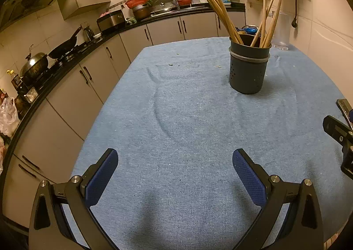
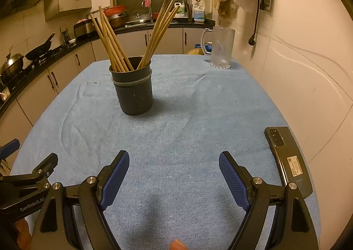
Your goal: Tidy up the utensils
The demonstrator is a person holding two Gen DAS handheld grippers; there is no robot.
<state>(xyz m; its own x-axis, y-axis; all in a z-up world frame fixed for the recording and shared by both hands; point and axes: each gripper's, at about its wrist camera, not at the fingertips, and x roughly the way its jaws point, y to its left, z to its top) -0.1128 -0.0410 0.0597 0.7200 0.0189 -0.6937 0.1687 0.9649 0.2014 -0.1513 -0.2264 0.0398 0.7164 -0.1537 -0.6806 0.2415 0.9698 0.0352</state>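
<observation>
Your left gripper [image 1: 175,162] and right gripper [image 2: 174,165] both hover with fingers spread wide, empty, over the blue-clothed surface [image 1: 187,117]. Ahead stands one dark holder [image 2: 132,91] with two bunches of chopsticks [image 2: 110,38]. Only your right view shows the whole phone [image 2: 286,161] and one glass mug [image 2: 220,47].
</observation>
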